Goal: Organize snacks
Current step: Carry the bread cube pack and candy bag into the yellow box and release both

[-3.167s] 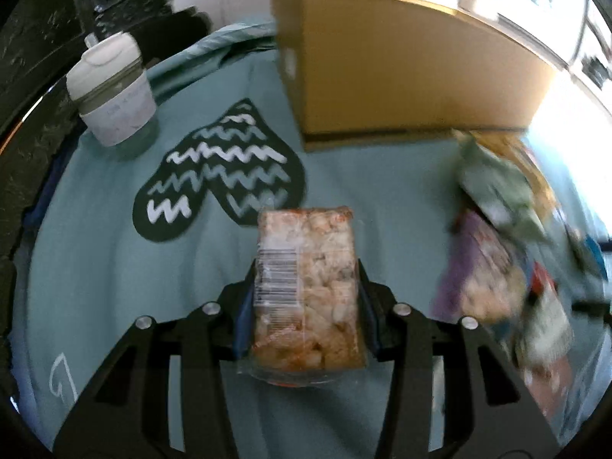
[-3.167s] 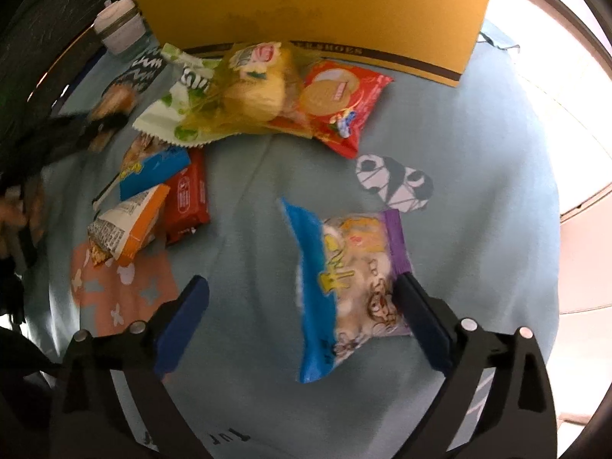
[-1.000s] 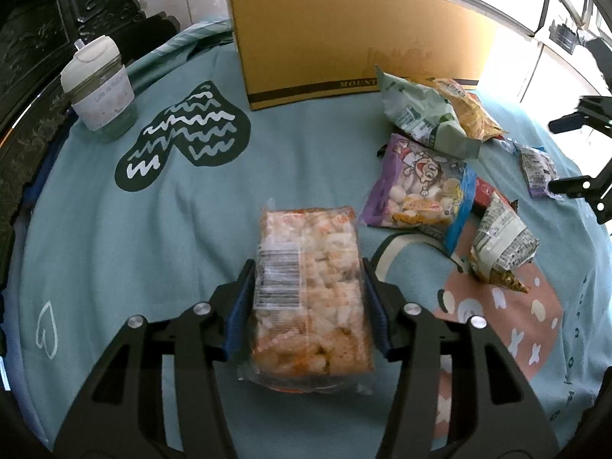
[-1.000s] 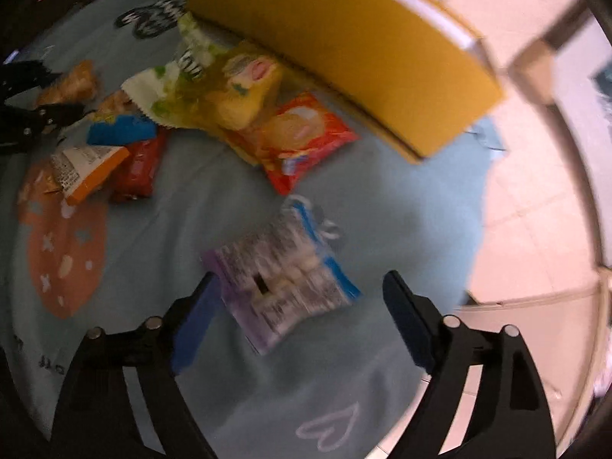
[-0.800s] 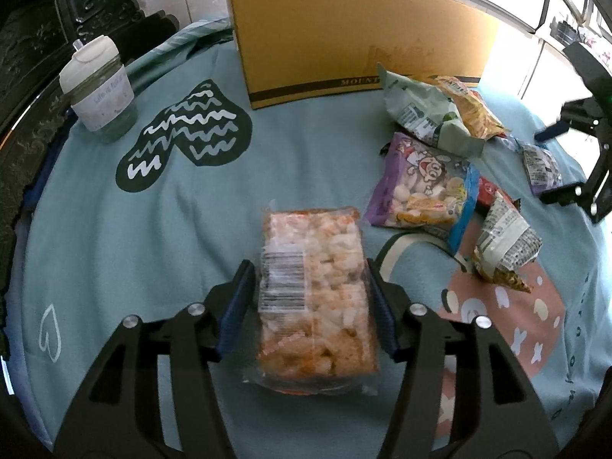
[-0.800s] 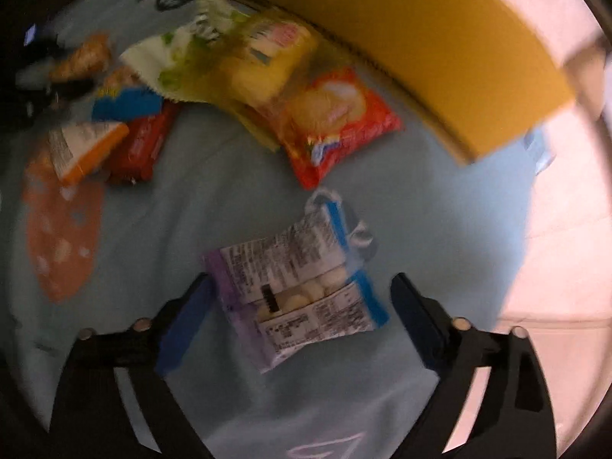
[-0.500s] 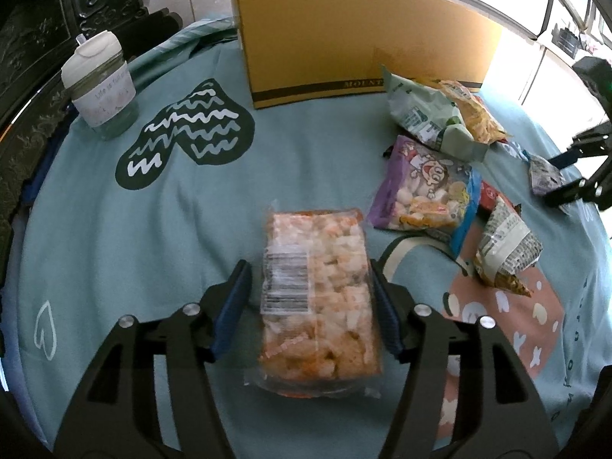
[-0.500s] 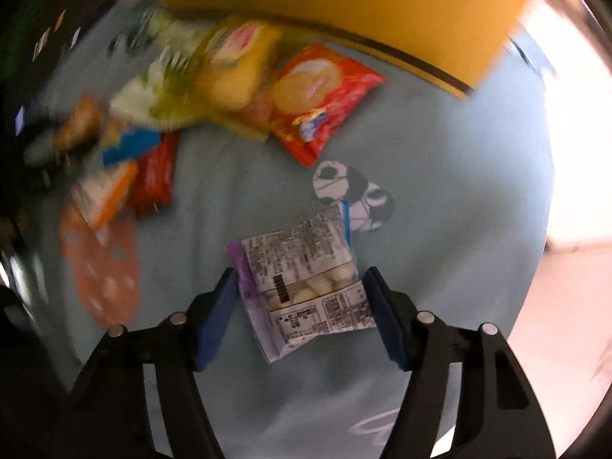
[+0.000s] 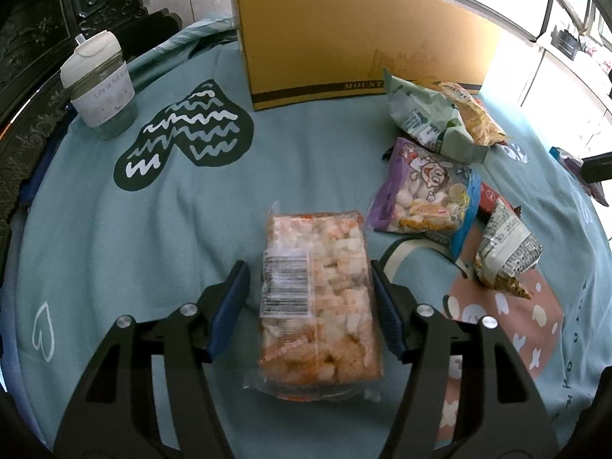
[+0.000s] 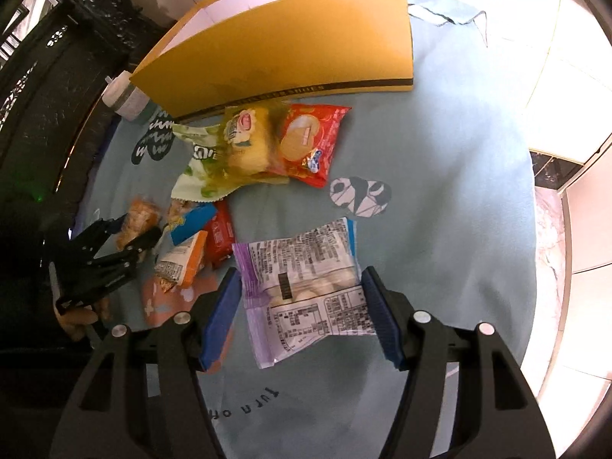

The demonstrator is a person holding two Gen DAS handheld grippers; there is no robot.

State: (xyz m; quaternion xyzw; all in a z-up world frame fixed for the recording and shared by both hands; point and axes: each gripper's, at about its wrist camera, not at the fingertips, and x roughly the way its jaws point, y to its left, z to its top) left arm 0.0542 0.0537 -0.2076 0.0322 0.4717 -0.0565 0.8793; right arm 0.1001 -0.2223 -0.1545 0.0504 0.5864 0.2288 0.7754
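A clear packet of orange-and-white rice crackers (image 9: 321, 298) lies flat on the teal tablecloth (image 9: 114, 229). My left gripper (image 9: 306, 279) straddles it with the jaws open; a gap shows beside the left pad. The right wrist view shows the same gripper (image 10: 130, 229) at the left, held by a hand. My right gripper (image 10: 300, 279) is shut on a purple-and-blue marshmallow packet (image 10: 302, 260), printed back facing up. Both blue pads press its side edges and it hangs a little above the cloth.
A yellow cardboard box (image 9: 355, 42) stands at the back, with a lidded cup (image 9: 101, 88) to its left. Loose snacks lie to the right: a second purple marshmallow bag (image 9: 424, 195), a green bag (image 9: 424, 122), a cone-shaped pack (image 9: 505, 252), a red biscuit pack (image 10: 310, 141). Dark carved furniture borders the left.
The right gripper closed on the purple packet, rolled and lifted it off the cloth. The left jaws widened and came off the cracker packet, which stayed where it lay.
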